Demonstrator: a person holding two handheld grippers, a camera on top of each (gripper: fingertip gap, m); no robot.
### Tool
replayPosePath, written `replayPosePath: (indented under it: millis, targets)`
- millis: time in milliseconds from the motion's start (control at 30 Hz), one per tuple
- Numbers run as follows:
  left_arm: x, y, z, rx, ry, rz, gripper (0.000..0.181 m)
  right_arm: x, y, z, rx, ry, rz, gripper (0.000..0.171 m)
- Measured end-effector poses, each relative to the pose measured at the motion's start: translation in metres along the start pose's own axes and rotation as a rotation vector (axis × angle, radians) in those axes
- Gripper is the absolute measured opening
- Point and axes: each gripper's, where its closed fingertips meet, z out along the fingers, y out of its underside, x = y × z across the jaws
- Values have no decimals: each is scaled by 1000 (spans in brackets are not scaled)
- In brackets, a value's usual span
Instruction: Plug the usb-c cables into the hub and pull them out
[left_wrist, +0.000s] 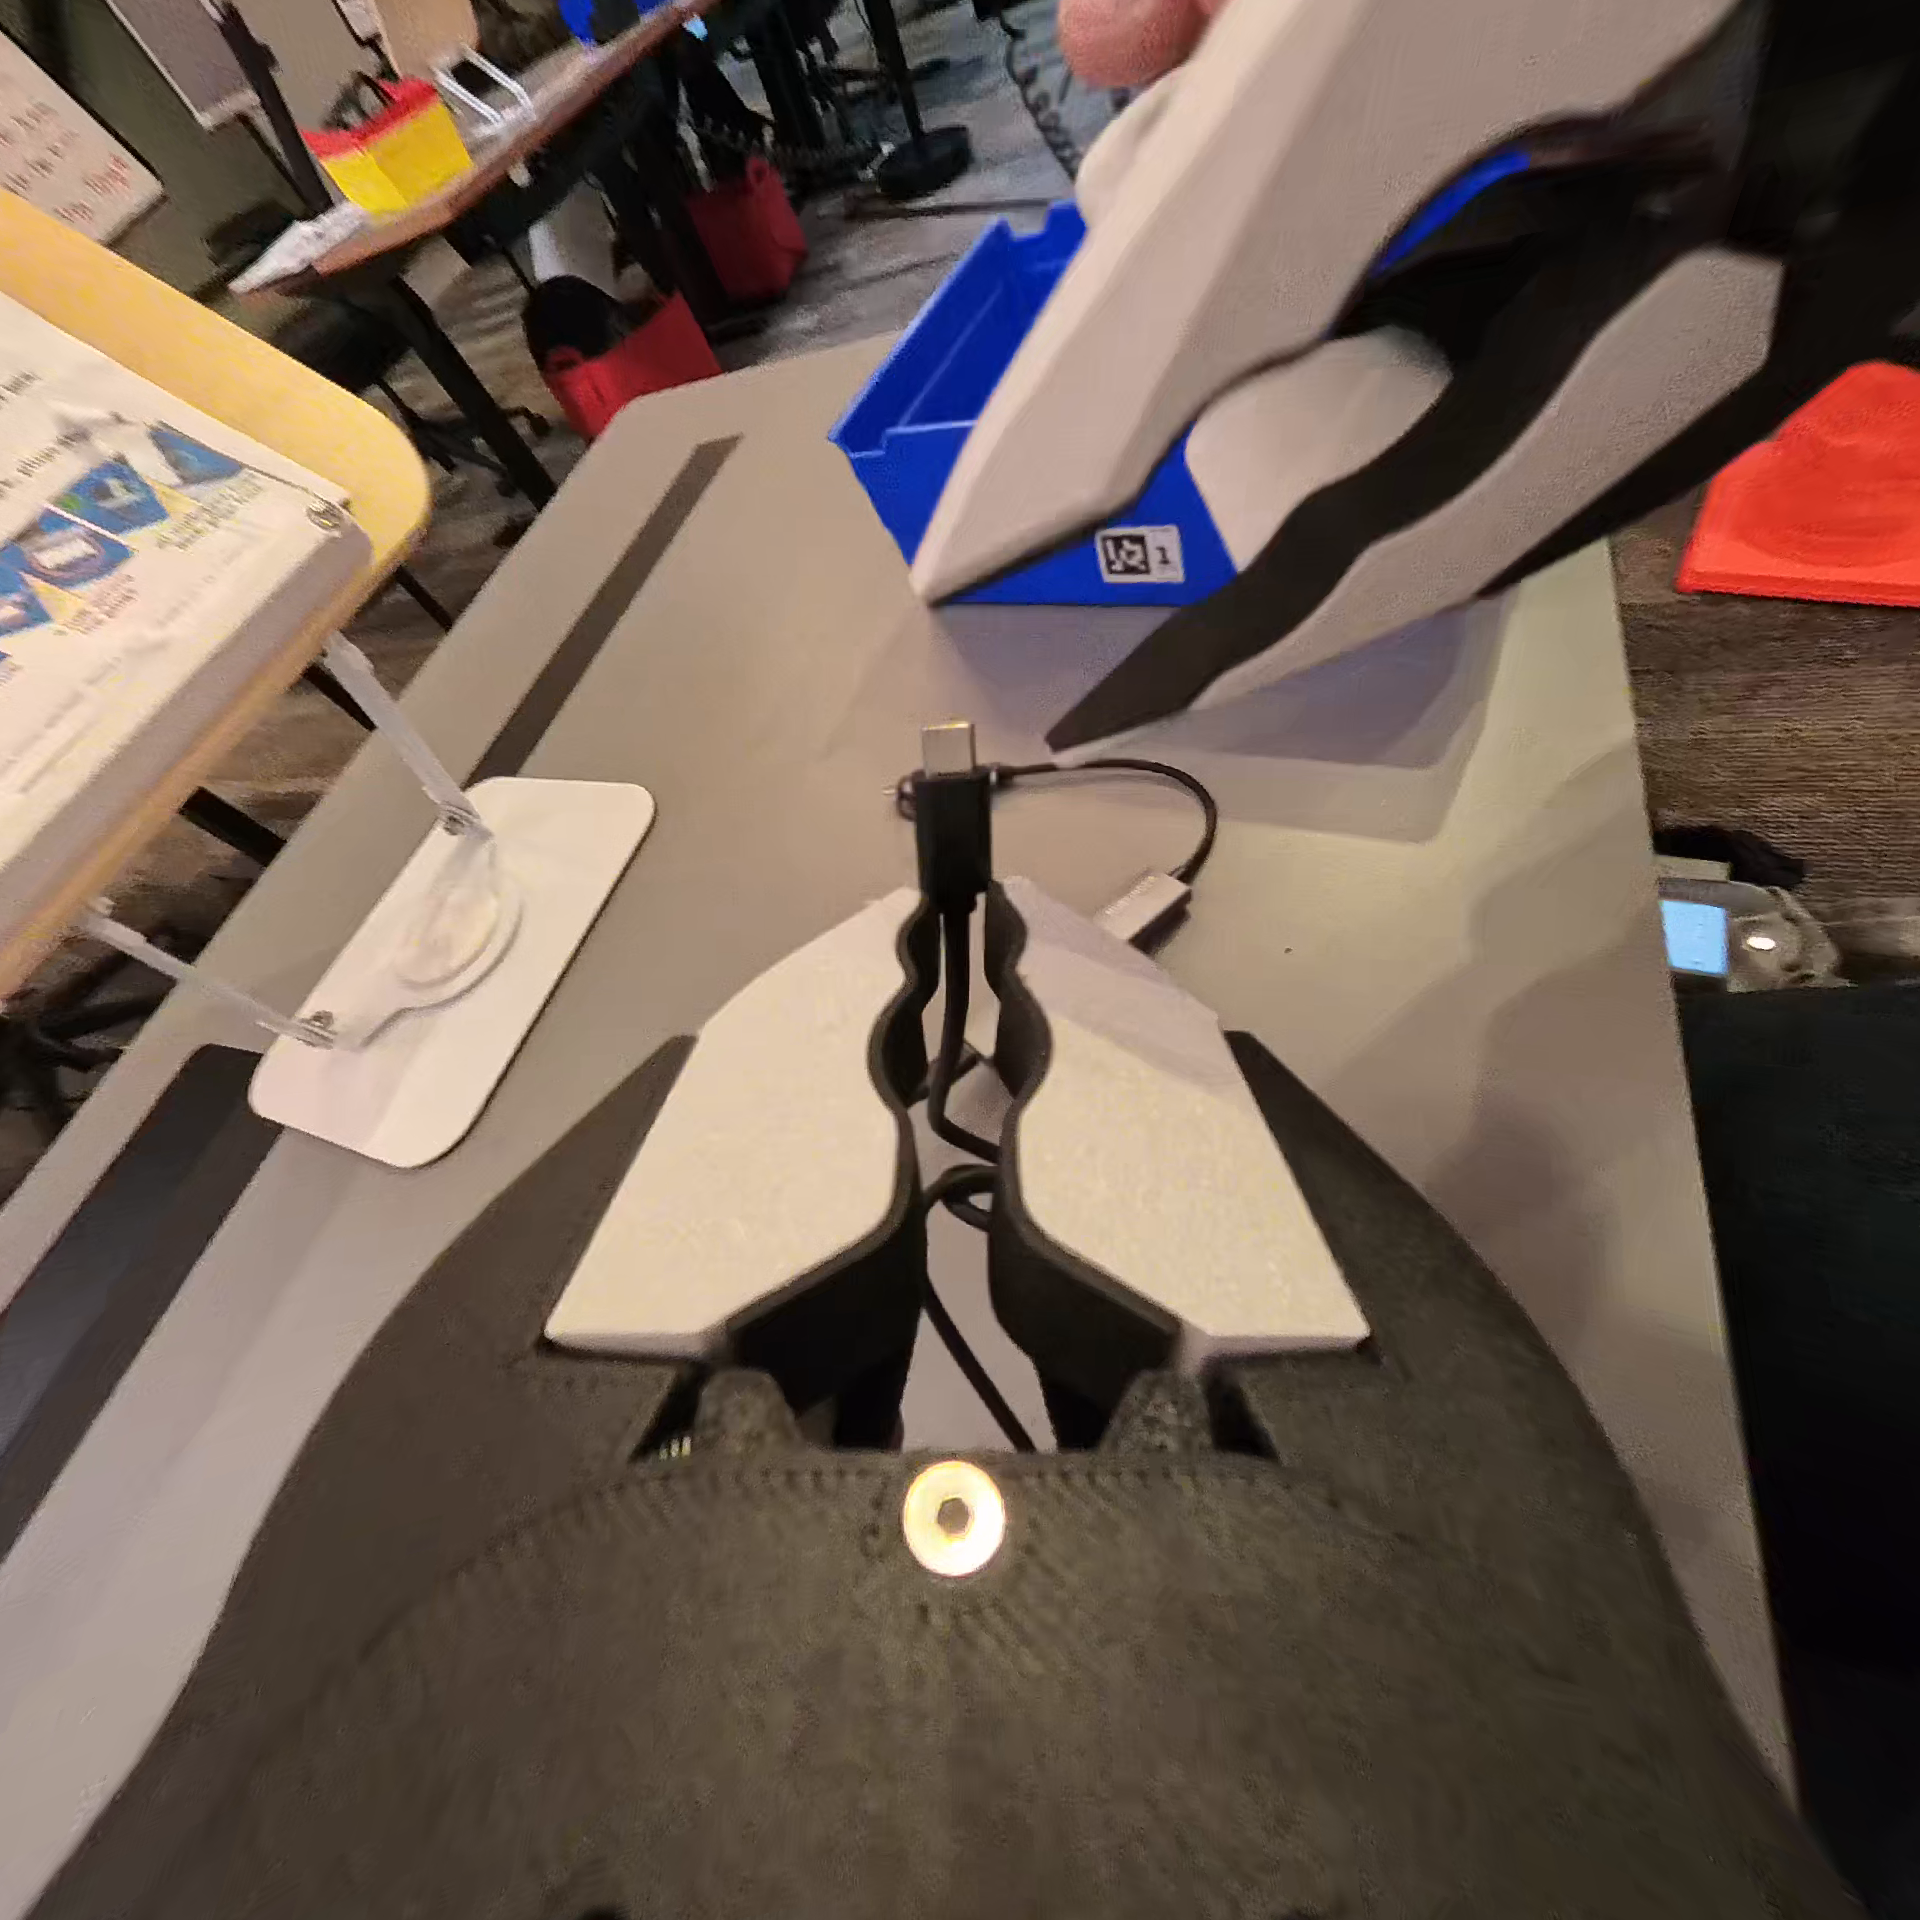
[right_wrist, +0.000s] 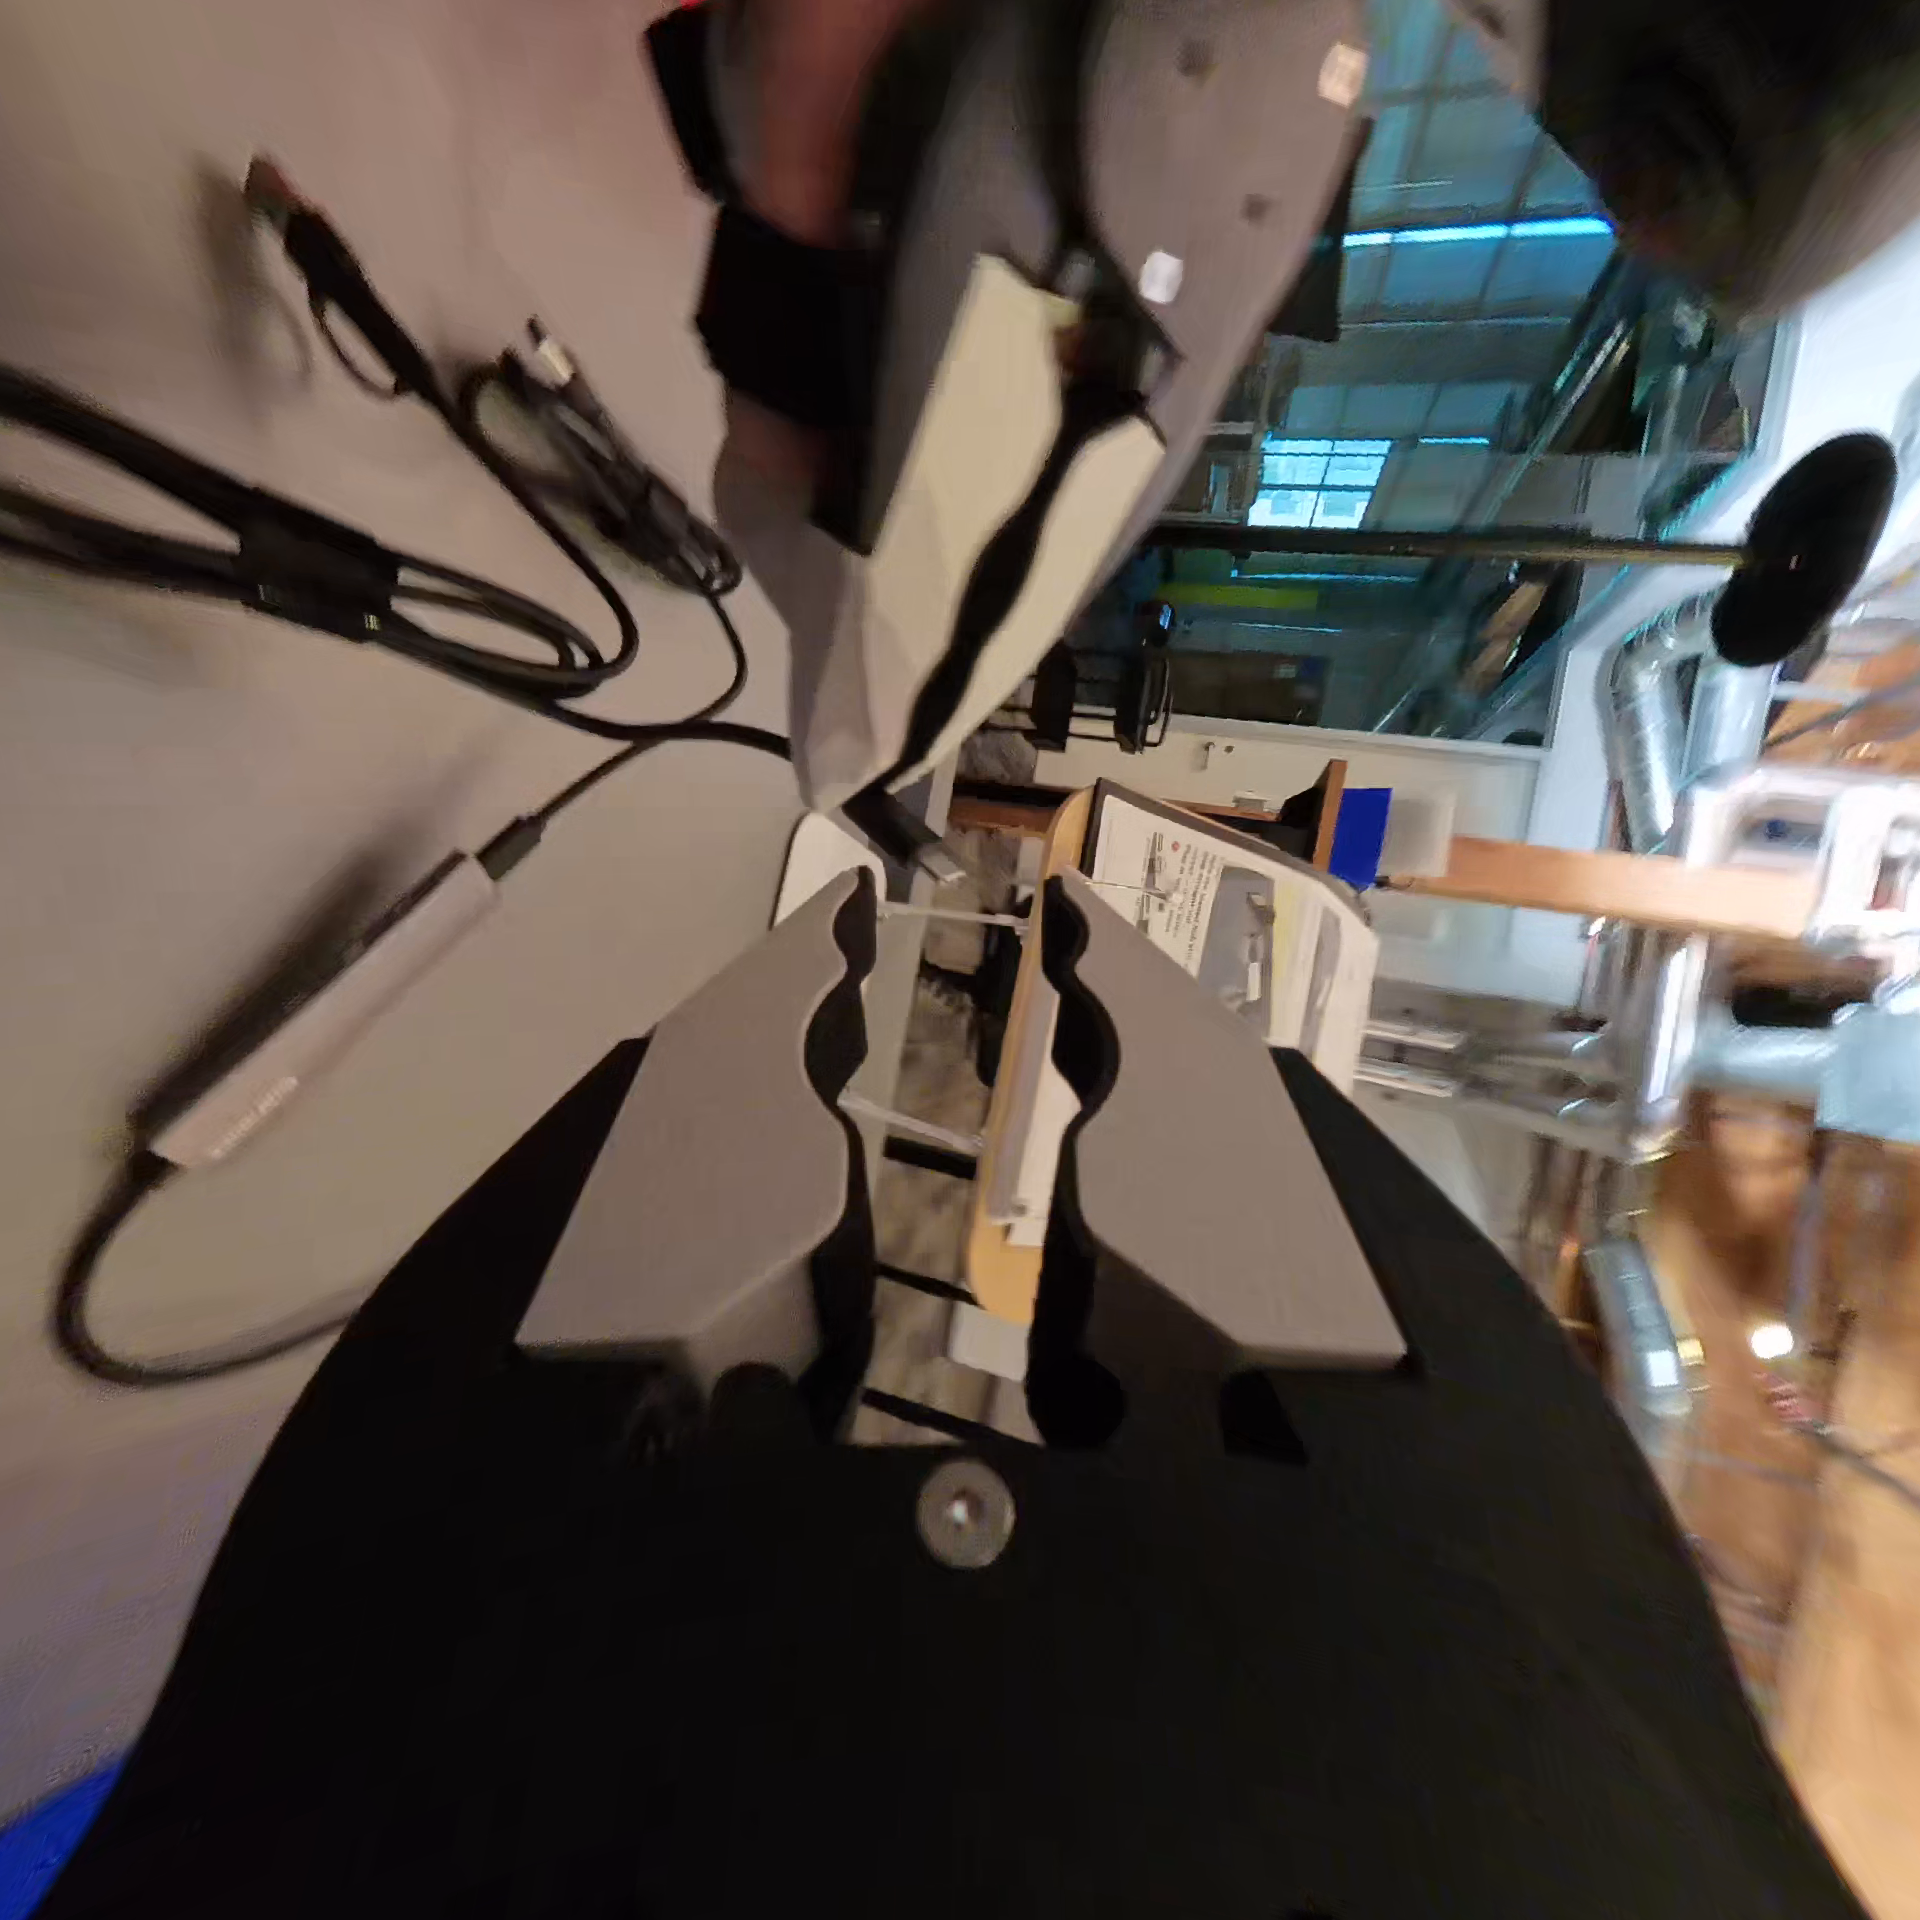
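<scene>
My left tongs (left_wrist: 951, 914) pinch the black usb-c cable plug (left_wrist: 951, 821) — right tongs (right_wrist: 956, 894) gape empty, beside the slim grey aluminium hub (right_wrist: 322, 1013); square the plug to its port first.

**Writing and markers in view**

A white square sticker (left_wrist: 1139, 554) with a black coded pattern and one digit sits on the near wall of the blue plastic bin (left_wrist: 940, 416), far right on the grey tabletop (left_wrist: 727, 675). The slim silver hub (right_wrist: 322, 1013) carries a small printed mark along its side, too blurred to read. A printed white sheet in a clear stand (left_wrist: 125, 582) at left bears text and blue pictures.
</scene>
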Motion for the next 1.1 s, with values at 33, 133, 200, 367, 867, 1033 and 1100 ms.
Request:
replayPosePath:
  millis: [33, 133, 200, 367, 867, 1033, 1100]
  targets:
    - [1, 0, 0, -7, 20, -12, 8, -7, 1, 4, -30, -23, -68, 31]
    - [4, 0, 2, -40, 70, -32, 7, -18, 11, 14, -100, -46, -174, 34]
    - [6, 3, 4, -76, 84, -21, 7, -18, 10, 15, -91, -21, -198, 22]
    - [14, 7, 9, -123, 124, -30, 7, -26, 9, 21, -98, -13, -241, 11]
    - [-3, -23, 2, 79, 61, -143, 20, -3, 16, 9, 48, 42, 398, 4]
    - [-2, -43, -5, 239, 99, -235, 18, 8, 16, 1, 178, 74, 671, 5]
    - [-1, -46, -7, 278, 131, -294, 19, 13, 15, -5, 226, 94, 723, 5]
